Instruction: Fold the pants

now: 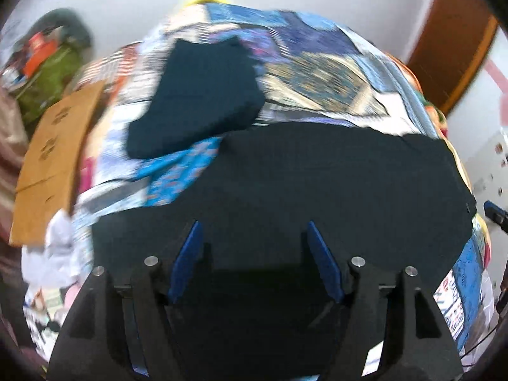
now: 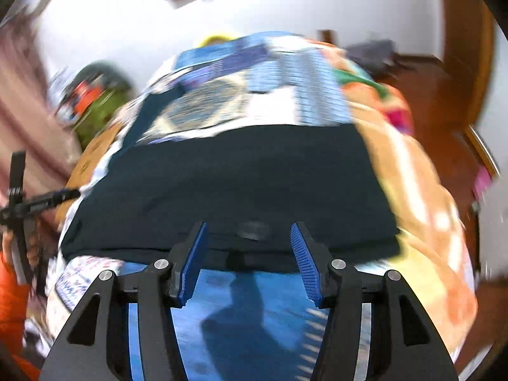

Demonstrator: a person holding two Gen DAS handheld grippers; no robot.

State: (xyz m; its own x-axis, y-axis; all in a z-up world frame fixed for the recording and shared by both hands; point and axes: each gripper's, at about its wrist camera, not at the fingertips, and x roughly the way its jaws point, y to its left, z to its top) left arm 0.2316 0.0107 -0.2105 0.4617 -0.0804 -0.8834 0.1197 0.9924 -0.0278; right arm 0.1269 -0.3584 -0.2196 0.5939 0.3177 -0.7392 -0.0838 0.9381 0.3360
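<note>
Both views are motion-blurred. The landmark is the dark navy pants (image 1: 333, 184), spread flat across a patchwork bedspread of blue, white and tan panels (image 1: 317, 73). Left of the pants, at the bed's edge, stands a brown cardboard box (image 1: 54, 149), with a green bag (image 1: 54, 76) beyond it. Beyond the pants' left end lies a folded dark navy cloth bundle (image 1: 197, 98), its near corner close to the pants. The left gripper (image 1: 254, 231) hangs over the pants' near portion, its blue-padded tongs spread and holding nothing. The right gripper (image 2: 249, 231) sits at the pants' near hem, its tongs also spread and empty. Right of the pants an orange floral blanket (image 2: 422, 197) covers the bed's side.
</note>
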